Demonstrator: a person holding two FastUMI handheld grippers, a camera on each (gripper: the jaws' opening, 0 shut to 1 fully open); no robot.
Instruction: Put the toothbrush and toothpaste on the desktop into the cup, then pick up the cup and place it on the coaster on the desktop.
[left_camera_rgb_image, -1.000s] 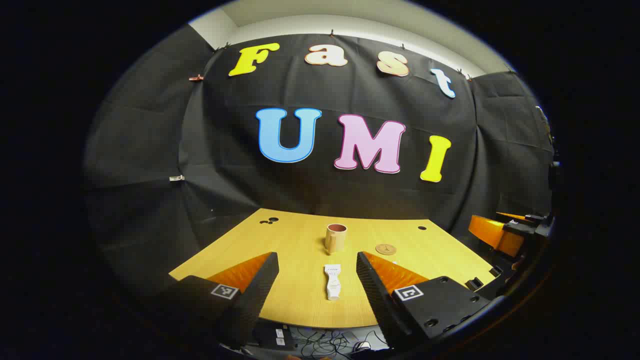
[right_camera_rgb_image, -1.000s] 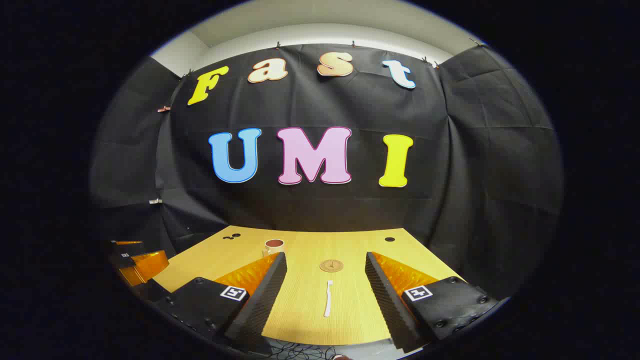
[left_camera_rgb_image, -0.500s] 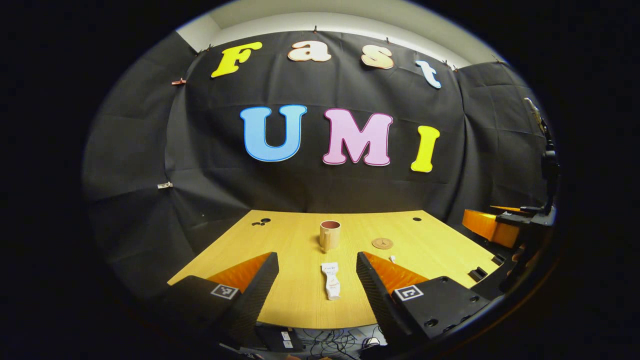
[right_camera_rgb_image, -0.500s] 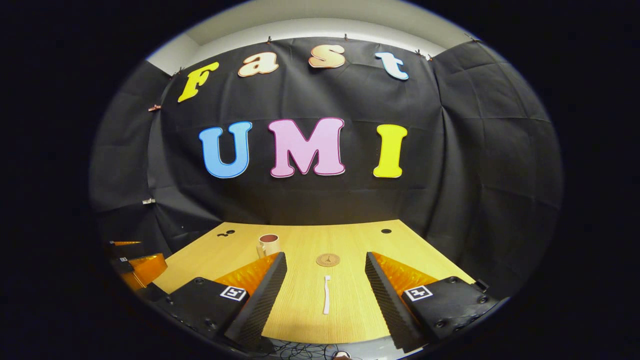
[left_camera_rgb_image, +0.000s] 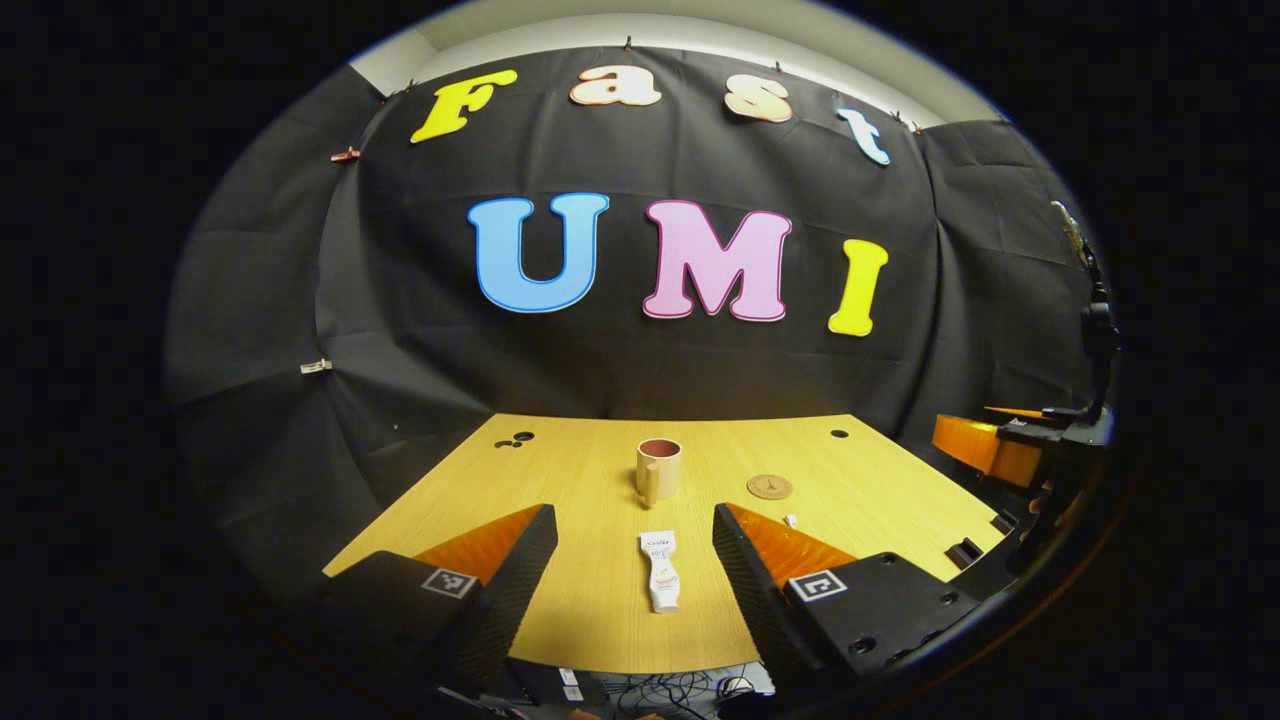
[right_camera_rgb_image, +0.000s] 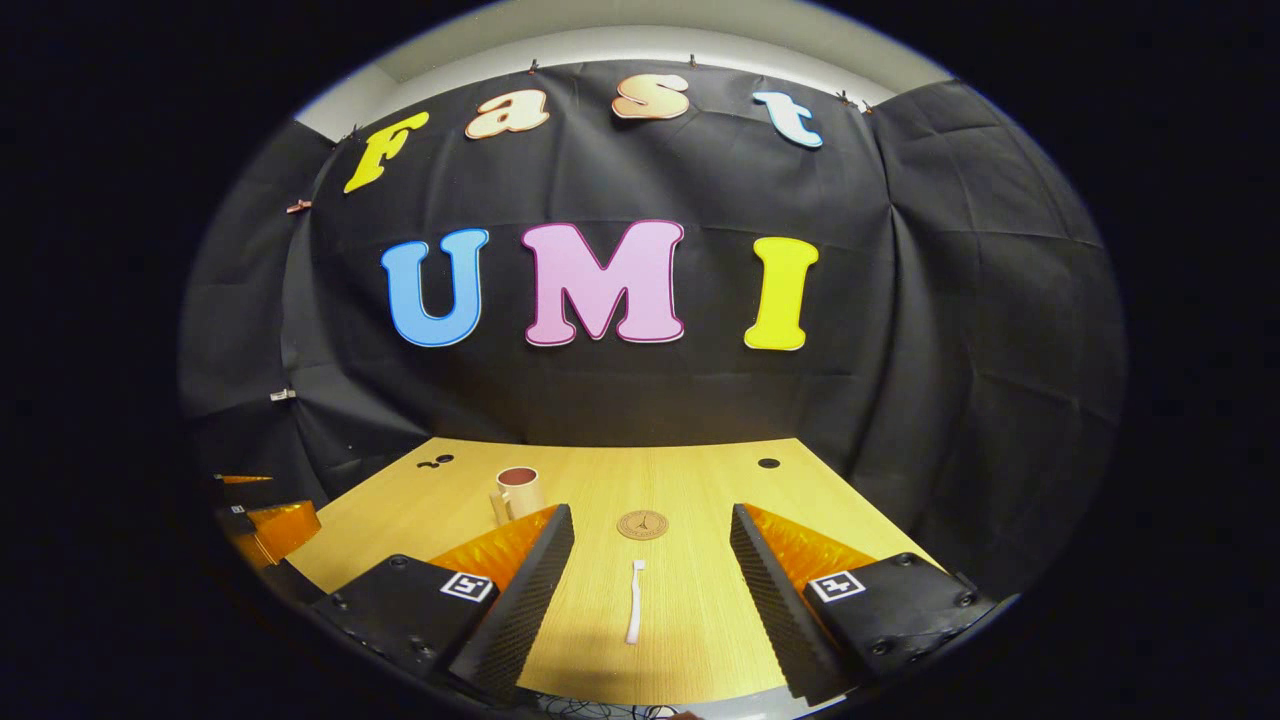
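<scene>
- Opening step, nothing grasped: left tool (left_camera_rgb_image: 633, 560) and right tool (right_camera_rgb_image: 650, 575) hang released above the worktop's (left_camera_rgb_image: 560, 480) near edge.
- Toothpaste (left_camera_rgb_image: 661, 571) lies between the left fingers; the toothbrush (right_camera_rgb_image: 634, 613) lies between the right fingers.
- Cup (left_camera_rgb_image: 658, 470) at 12 o'clock from the toothpaste, coaster (left_camera_rgb_image: 769, 487) at 1.
- Next, probably: descend and pinch each item.

Toothpaste (left_camera_rgb_image: 661, 571) between tool (left_camera_rgb_image: 635, 545) fingers (spread)

Cables (left_camera_rgb_image: 660, 690) below desk edge (left_camera_rgb_image: 640, 668)
</scene>
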